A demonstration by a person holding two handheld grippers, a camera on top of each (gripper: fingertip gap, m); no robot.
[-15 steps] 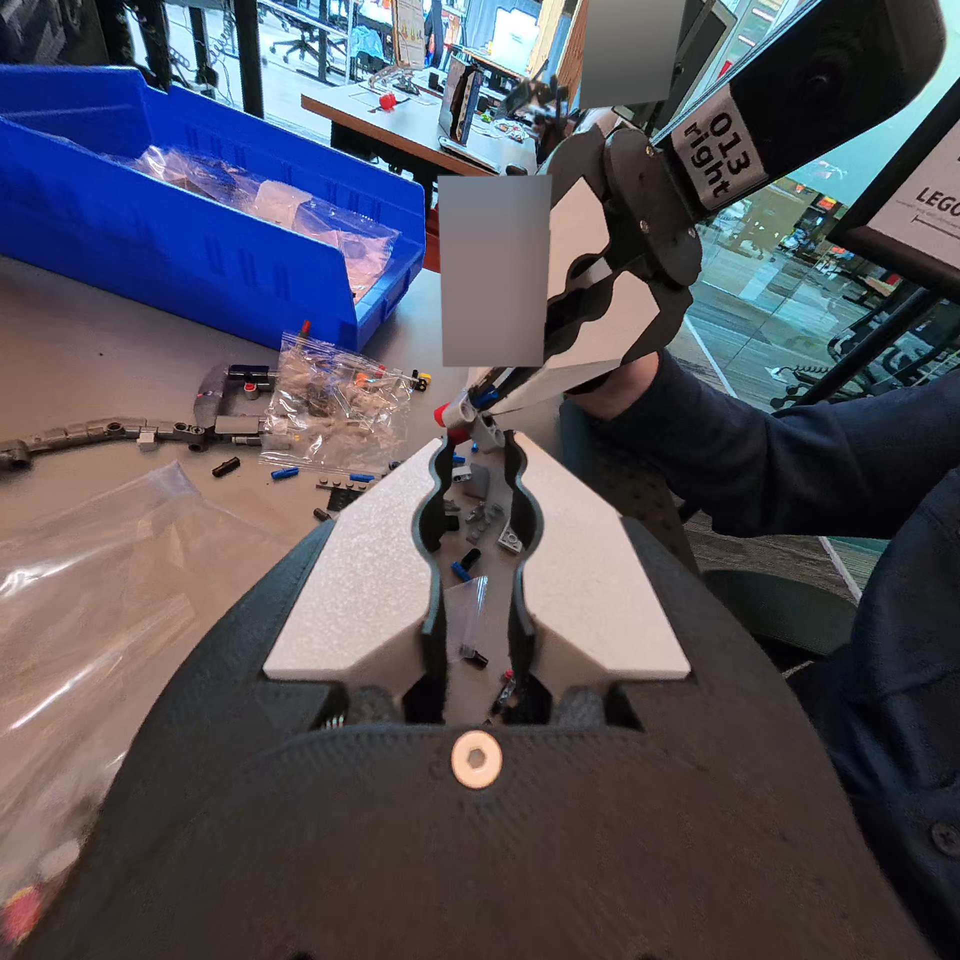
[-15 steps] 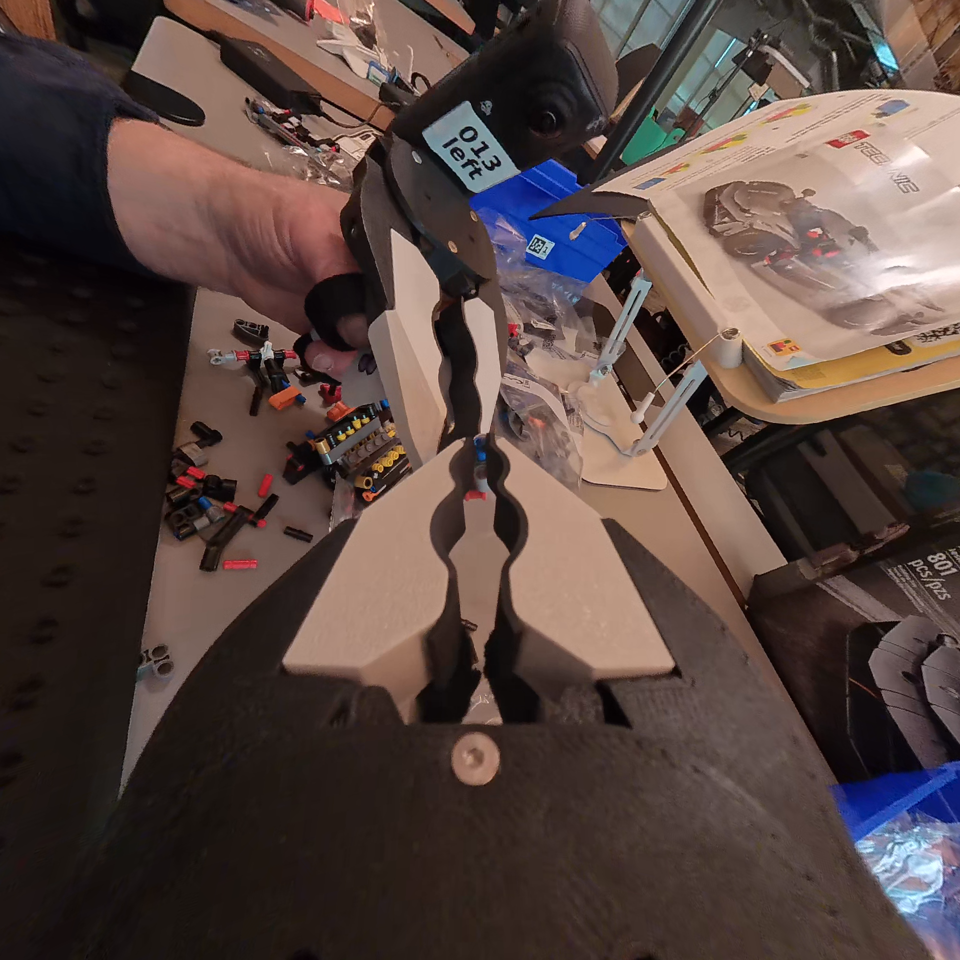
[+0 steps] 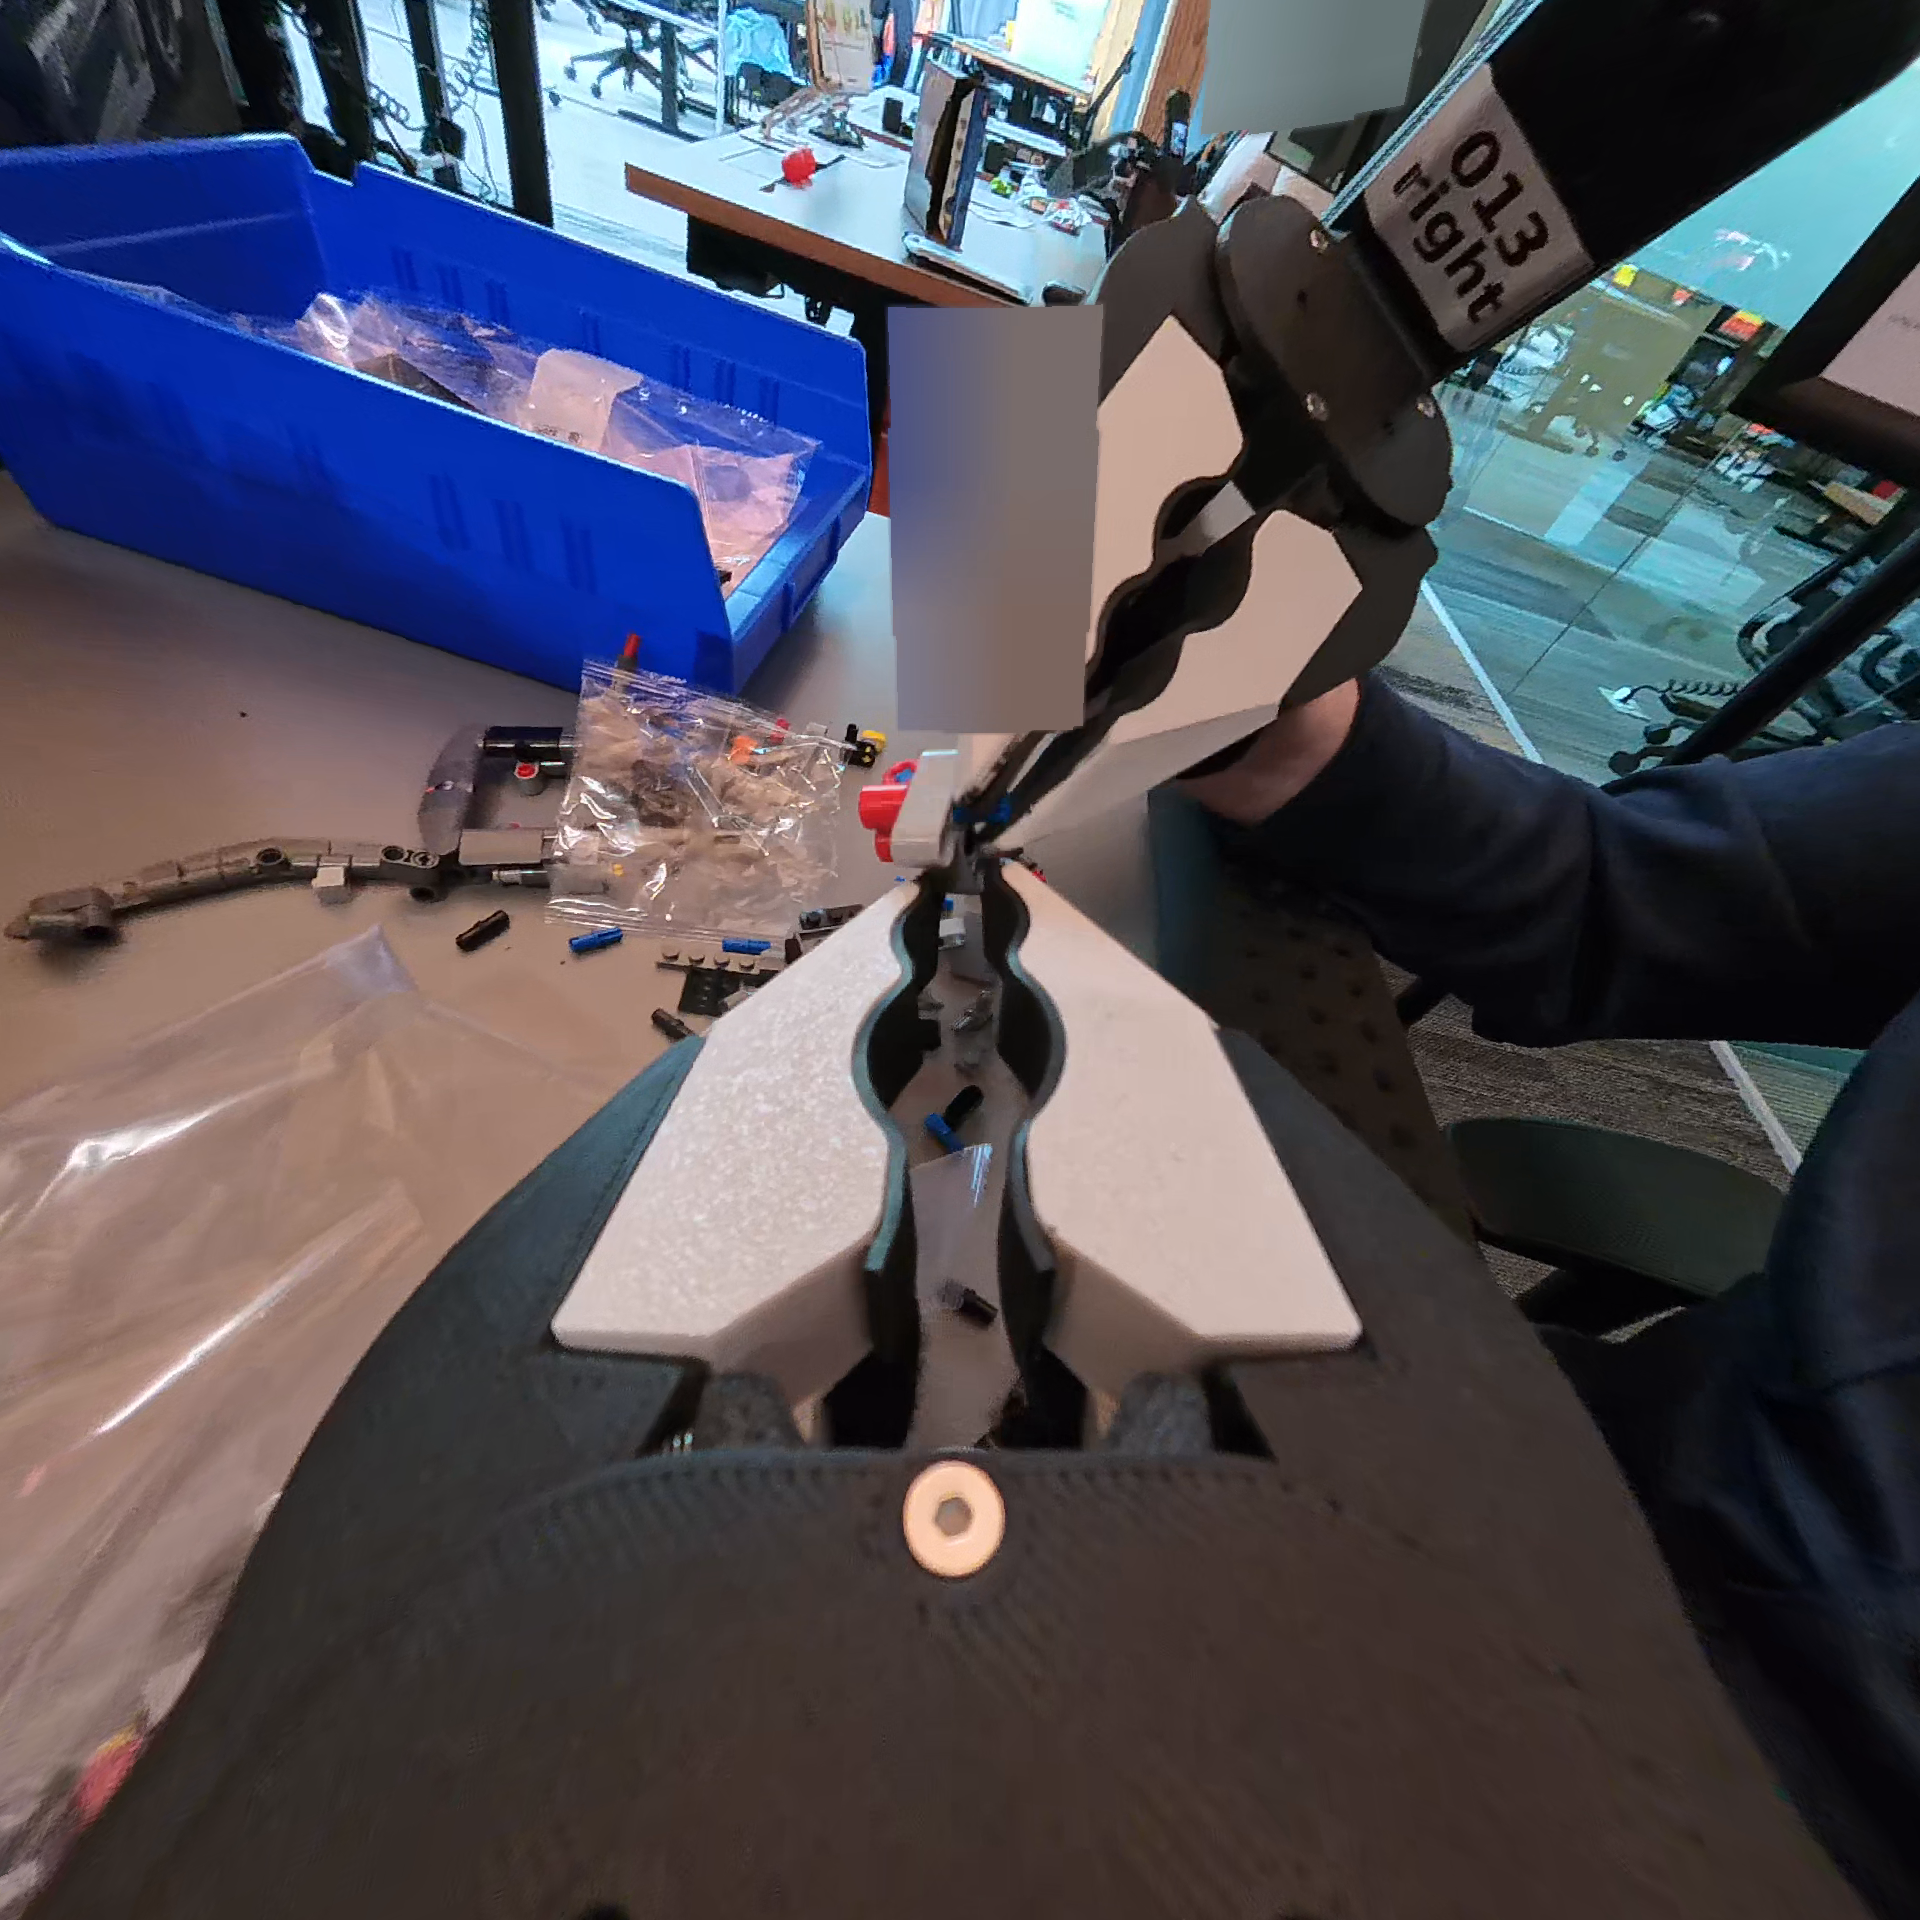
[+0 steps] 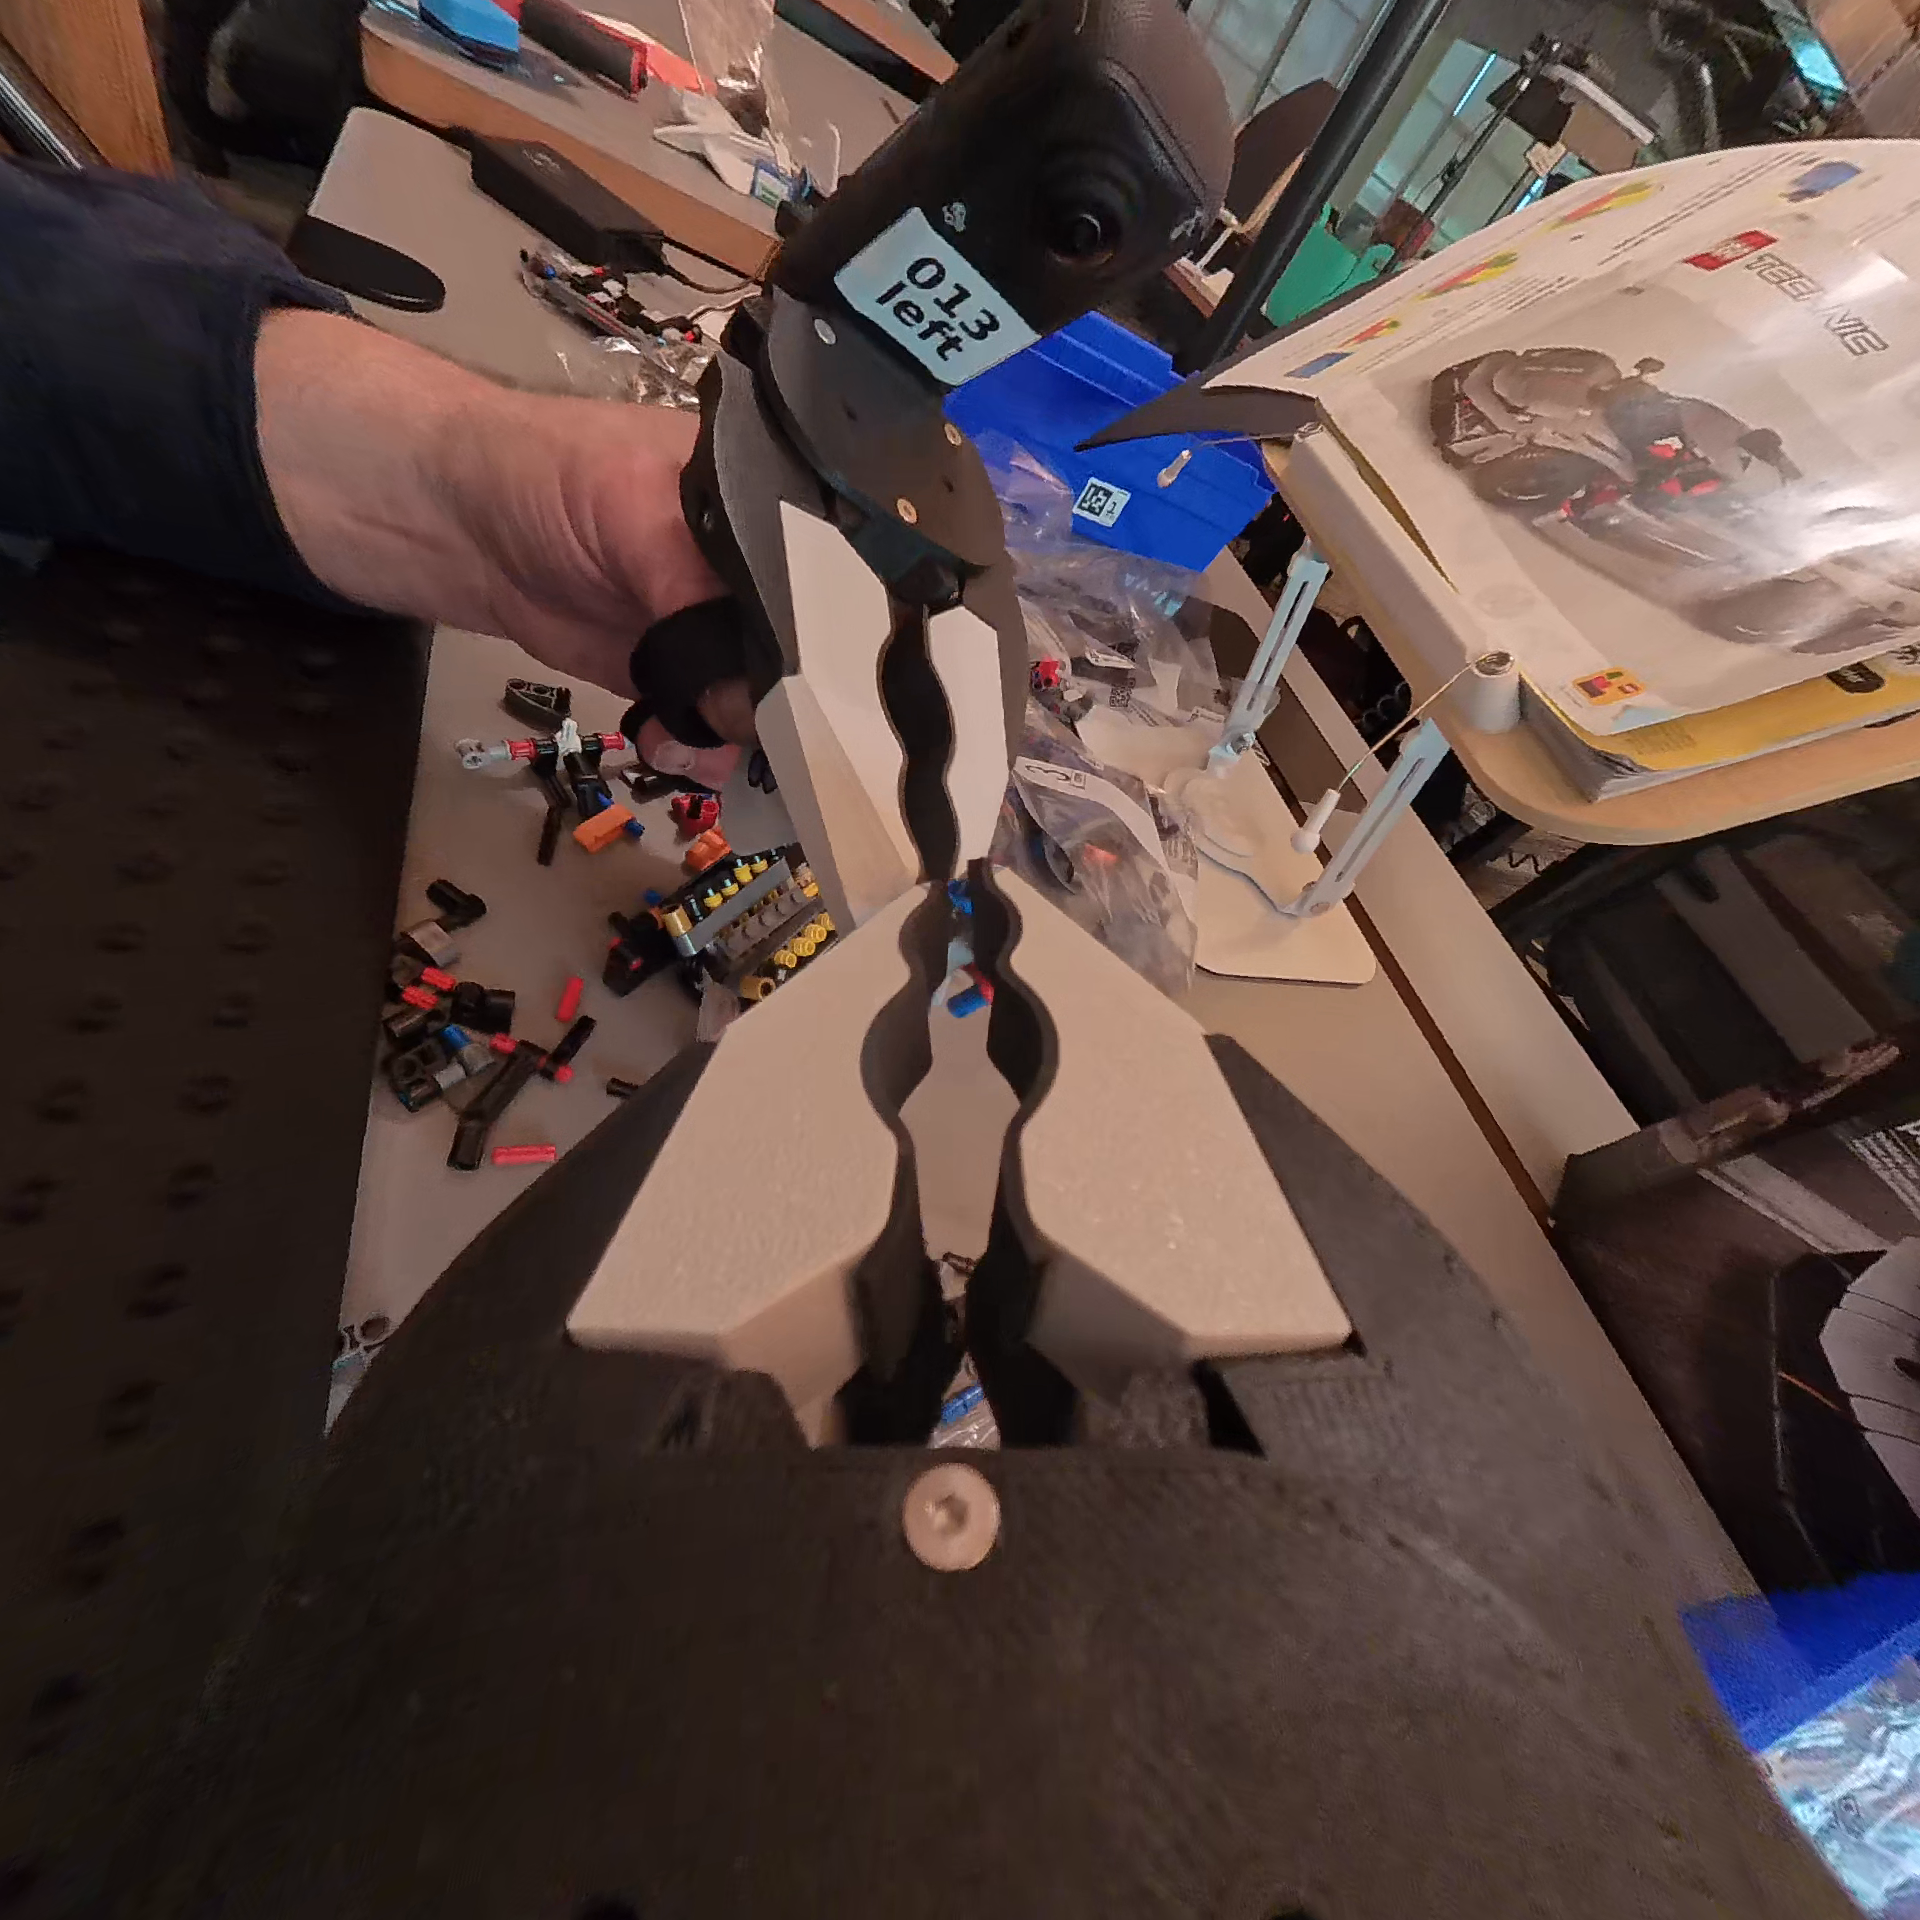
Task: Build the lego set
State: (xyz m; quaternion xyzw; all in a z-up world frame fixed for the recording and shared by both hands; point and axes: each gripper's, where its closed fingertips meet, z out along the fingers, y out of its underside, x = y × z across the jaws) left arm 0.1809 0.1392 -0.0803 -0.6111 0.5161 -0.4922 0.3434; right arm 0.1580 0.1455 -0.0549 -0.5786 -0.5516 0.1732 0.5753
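Note:
A small lego assembly (image 3: pixel 914 805), white with a red piece and blue pins, hangs in the air above the table. My right gripper (image 3: pixel 987 821) comes in from the upper right and is shut on it. My left gripper (image 3: pixel 961 883) meets it tip to tip from below, its jaws closed on a grey piece (image 3: pixel 961 925) at the assembly's lower end. In the right wrist view the assembly (image 4: pixel 961 977) sits between my right gripper's (image 4: pixel 956 888) fingers. The left gripper (image 4: pixel 940 868) comes down from above, held by a hand.
A blue bin (image 3: pixel 416 468) with bags stands at the back left. A parts bag (image 3: pixel 686 810), a long grey assembly (image 3: pixel 260 862) and loose pieces (image 4: pixel 468 1039) lie on the table. A yellow-studded block (image 4: pixel 738 914) and the instruction booklet (image 4: pixel 1610 468) on its stand are near. Left and right tips are no more than a few centimetres apart.
Both grippers stay tip to tip on the small assembly. Its white and red end shows a little more beyond the right gripper's tips.

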